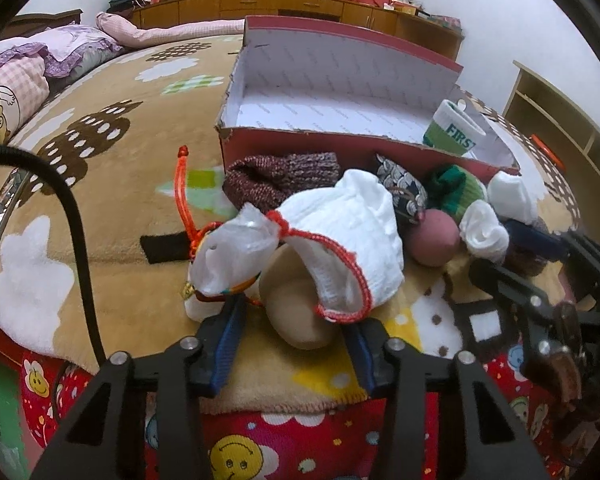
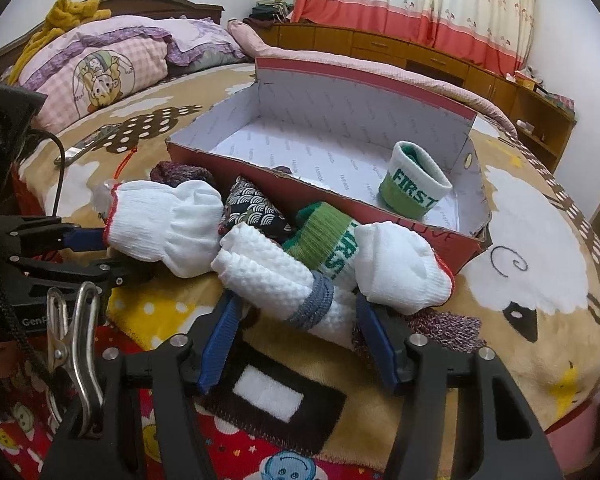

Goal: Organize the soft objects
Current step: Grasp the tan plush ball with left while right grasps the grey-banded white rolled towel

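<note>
A heap of soft things lies on the blanket in front of an open red shoe box. My left gripper stands open around a tan rounded cushion, which a white glove with red trim partly covers. A clear bag touches the left pad. My right gripper straddles a rolled white towel bound with a grey band; a thin gap shows at the left pad, so it reads as open. One green-white "FIRST" sock roll stands inside the box; another lies in the heap.
A maroon knit piece, a dark patterned pouch, a pink ball and more white gloves crowd the box front. A phone lies far left. Pillows sit at the headboard, and wooden cabinets line the wall.
</note>
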{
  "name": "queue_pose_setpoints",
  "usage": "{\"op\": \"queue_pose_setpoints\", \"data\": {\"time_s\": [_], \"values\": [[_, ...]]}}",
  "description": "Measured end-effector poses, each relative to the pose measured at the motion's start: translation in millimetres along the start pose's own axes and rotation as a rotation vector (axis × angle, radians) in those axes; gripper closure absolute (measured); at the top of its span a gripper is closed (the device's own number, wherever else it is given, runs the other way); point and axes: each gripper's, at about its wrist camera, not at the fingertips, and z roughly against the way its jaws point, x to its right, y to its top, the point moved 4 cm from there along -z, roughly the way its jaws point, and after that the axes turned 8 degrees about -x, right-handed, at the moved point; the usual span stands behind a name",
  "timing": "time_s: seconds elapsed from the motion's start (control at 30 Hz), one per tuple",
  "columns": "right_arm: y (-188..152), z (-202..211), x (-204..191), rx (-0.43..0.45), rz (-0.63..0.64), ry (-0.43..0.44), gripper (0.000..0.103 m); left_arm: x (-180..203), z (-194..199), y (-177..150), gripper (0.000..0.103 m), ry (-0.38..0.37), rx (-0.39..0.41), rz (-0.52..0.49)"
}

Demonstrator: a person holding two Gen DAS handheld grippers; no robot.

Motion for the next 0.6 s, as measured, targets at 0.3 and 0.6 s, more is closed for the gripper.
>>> {"op": "queue_pose_setpoints", "data": {"time_s": [0.3, 0.6], "values": [[1, 2, 4, 0.015, -0.033, 0.024, 0.06, 4, 5, -5, 0.067, -0.015, 0.003, -0.018], [0, 14, 10, 0.049, -0.072, 0.035, 0.067, 2, 22, -14, 0.068, -0.057, 0.003, -0.016]]}}
